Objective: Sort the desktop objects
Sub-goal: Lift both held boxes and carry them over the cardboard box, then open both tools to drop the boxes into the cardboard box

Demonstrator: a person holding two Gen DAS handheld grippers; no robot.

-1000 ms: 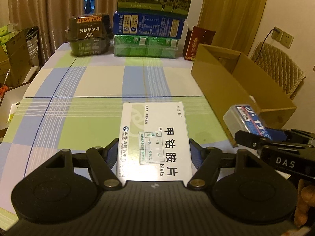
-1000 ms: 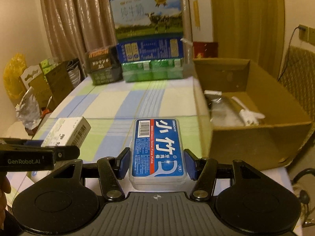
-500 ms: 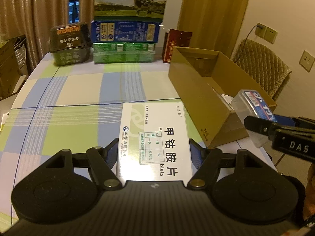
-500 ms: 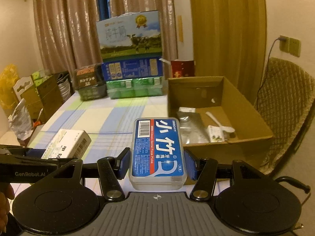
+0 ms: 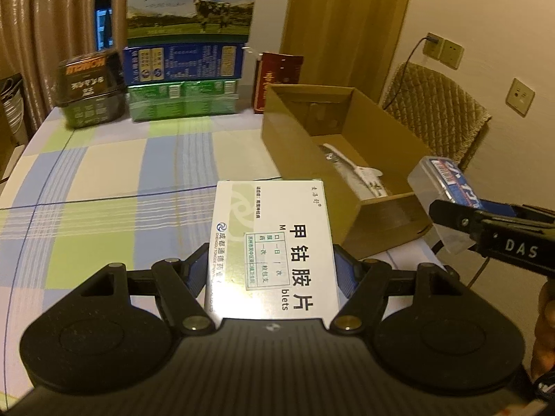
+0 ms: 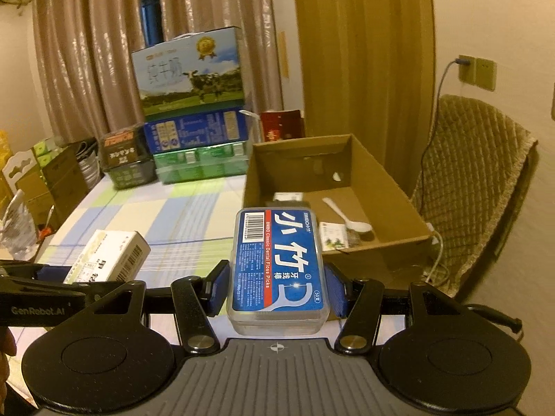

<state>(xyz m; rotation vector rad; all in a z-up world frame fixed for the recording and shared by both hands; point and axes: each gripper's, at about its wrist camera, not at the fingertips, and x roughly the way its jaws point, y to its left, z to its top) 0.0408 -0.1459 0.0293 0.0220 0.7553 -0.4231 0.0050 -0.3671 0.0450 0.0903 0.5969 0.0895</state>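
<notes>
The left tool tips down over the bench, clamped on a white pill box. The right tool tips down by the cardboard box, clamped on a floss pick case

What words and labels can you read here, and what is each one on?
"甲钴胺片": white cardboard medicine box
"BMBO Classic Dental Floss Picks": clear plastic floss case with blue label
"DAS": right gripper
"GenRobot.AI": left gripper
"纯牛奶": cow-printed milk carton
Smaller print: unreadable.
</notes>
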